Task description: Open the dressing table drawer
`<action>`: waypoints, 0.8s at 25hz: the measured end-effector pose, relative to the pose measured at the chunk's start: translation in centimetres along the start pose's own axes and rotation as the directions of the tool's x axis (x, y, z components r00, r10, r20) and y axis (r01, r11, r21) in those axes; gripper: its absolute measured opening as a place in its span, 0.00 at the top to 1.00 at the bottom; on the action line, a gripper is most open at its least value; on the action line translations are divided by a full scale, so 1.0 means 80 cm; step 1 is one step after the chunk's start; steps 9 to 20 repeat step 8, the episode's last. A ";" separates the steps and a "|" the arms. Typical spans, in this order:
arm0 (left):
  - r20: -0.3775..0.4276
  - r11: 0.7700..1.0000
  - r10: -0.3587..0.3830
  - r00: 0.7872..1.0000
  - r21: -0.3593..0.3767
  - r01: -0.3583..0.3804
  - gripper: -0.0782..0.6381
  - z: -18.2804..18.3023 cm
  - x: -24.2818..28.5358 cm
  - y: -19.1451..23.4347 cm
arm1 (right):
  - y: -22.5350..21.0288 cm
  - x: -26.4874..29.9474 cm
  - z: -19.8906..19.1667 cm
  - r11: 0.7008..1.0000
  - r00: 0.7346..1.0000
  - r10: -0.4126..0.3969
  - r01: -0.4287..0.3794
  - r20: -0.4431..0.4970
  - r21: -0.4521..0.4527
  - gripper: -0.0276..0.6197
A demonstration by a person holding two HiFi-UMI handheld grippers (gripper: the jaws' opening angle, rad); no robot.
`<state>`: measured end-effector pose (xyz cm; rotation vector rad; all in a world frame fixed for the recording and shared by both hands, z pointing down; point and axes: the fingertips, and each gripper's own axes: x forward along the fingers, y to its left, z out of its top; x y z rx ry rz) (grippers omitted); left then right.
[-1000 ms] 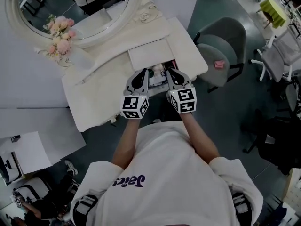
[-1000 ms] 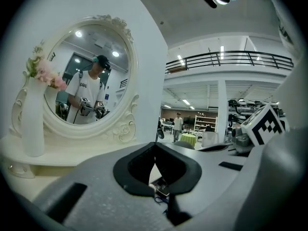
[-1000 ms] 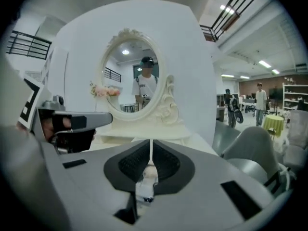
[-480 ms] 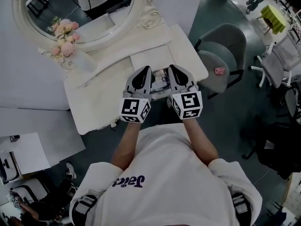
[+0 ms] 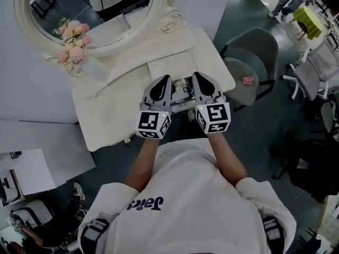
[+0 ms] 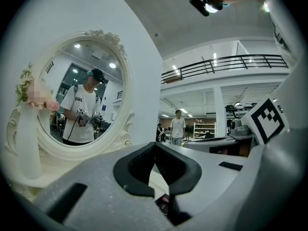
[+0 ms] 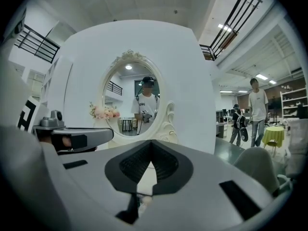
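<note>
The left gripper (image 5: 166,81) and right gripper (image 5: 197,78) hovered side by side, each with its jaws closed together on nothing. The open drawer (image 5: 181,106) of the dressing table (image 5: 106,110) lay just below and between them.

Dressing table (image 5: 100,115) top in smooth cream paint, carved mirror frame (image 5: 168,16) at upper centre glossy cream, mirror glass (image 5: 90,9) reflective, matt grey plastic shells on left gripper (image 5: 163,80) and right gripper (image 5: 200,77), ribbed black pads (image 7: 166,166), grey cloth chair (image 5: 254,46) at right, white cloth shirt (image 5: 185,194).

A big open workplace hall: swivel chairs (image 5: 251,41), shelving (image 6: 204,130), a railed mezzanine (image 6: 221,64).
</note>
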<state>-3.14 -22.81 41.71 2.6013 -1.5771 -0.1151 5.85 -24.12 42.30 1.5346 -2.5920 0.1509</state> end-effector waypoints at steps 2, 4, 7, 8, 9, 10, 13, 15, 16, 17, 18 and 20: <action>-0.011 1.000 -0.001 1.000 -0.008 0.001 0.87 -0.006 0.001 0.000 | 0.001 0.002 -0.004 1.000 1.000 0.002 -0.002 -0.008 0.002 0.95; -0.027 1.000 -0.003 1.000 -0.021 0.002 0.87 -0.016 0.002 0.001 | 0.000 0.005 -0.010 1.000 1.000 0.003 -0.003 -0.020 0.010 0.95; -0.056 0.999 0.000 0.998 -0.048 -0.002 0.87 -0.033 0.003 0.008 | 0.000 0.012 -0.021 1.000 0.999 0.005 -0.004 -0.042 0.028 0.94; -0.067 0.998 0.001 0.998 -0.058 -0.005 0.87 -0.039 0.002 0.010 | 0.000 0.015 -0.026 0.999 0.999 0.006 -0.004 -0.051 0.035 0.95; -0.067 0.998 0.001 0.998 -0.058 -0.005 0.87 -0.039 0.002 0.010 | 0.000 0.015 -0.026 0.999 0.999 0.006 -0.004 -0.051 0.035 0.95; -0.067 0.998 0.001 0.998 -0.058 -0.005 0.87 -0.039 0.002 0.010 | 0.000 0.015 -0.026 0.999 0.999 0.006 -0.004 -0.051 0.035 0.95; -0.067 0.998 0.001 0.998 -0.058 -0.005 0.87 -0.039 0.002 0.010 | 0.000 0.015 -0.026 0.999 0.999 0.006 -0.004 -0.051 0.035 0.95; -0.067 0.998 0.001 0.998 -0.058 -0.005 0.87 -0.039 0.002 0.010 | 0.000 0.015 -0.026 0.999 0.999 0.006 -0.004 -0.051 0.035 0.95; -0.067 0.998 0.001 0.998 -0.058 -0.005 0.87 -0.039 0.002 0.010 | 0.000 0.015 -0.026 0.999 0.999 0.006 -0.004 -0.051 0.035 0.95; -0.067 0.998 0.001 0.998 -0.058 -0.005 0.87 -0.039 0.002 0.010 | 0.000 0.015 -0.026 0.999 0.999 0.006 -0.004 -0.051 0.035 0.95; -0.067 0.998 0.001 0.998 -0.058 -0.005 0.87 -0.039 0.002 0.010 | 0.000 0.015 -0.026 0.999 0.999 0.006 -0.004 -0.051 0.035 0.95; -0.067 0.998 0.001 0.998 -0.058 -0.005 0.87 -0.039 0.002 0.010 | 0.000 0.015 -0.026 0.999 0.999 0.006 -0.004 -0.051 0.035 0.95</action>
